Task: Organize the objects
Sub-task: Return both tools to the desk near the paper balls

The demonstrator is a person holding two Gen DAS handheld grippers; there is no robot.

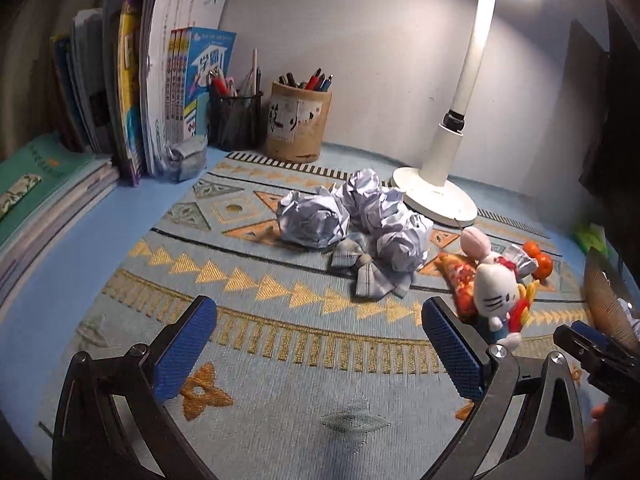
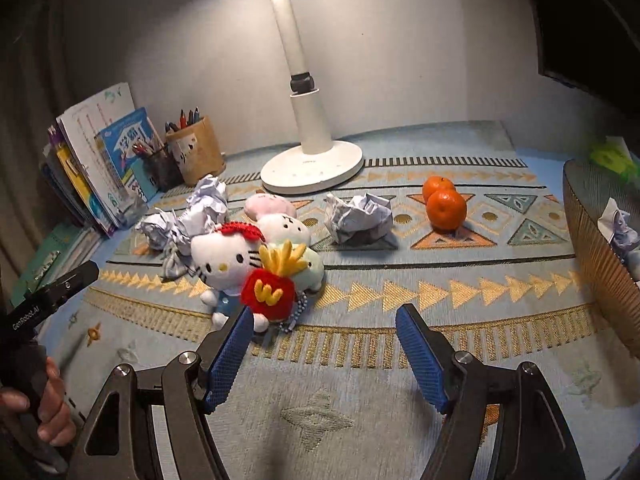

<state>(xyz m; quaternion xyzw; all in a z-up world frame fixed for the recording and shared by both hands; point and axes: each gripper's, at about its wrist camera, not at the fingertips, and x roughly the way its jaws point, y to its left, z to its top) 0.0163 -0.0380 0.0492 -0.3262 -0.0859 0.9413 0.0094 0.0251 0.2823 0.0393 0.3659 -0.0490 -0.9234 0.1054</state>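
Several crumpled paper balls (image 1: 316, 220) lie mid-mat beside a plaid bow (image 1: 372, 272). A white cat plush (image 1: 494, 292) with a red fries plush (image 2: 272, 288) and pink plush (image 2: 268, 206) lies right of them. One more paper ball (image 2: 358, 216) and two oranges (image 2: 444, 204) lie further right. My left gripper (image 1: 318, 316) is open and empty, hovering over the mat short of the paper balls. My right gripper (image 2: 324, 324) is open and empty, just right of the plush pile.
A white lamp base (image 2: 312, 168) stands at the back. Two pen holders (image 1: 296, 120) and upright books (image 1: 140, 92) line the back left; flat books (image 1: 40, 196) lie at the left. A ribbed bin (image 2: 600, 256) holding paper stands at the right edge.
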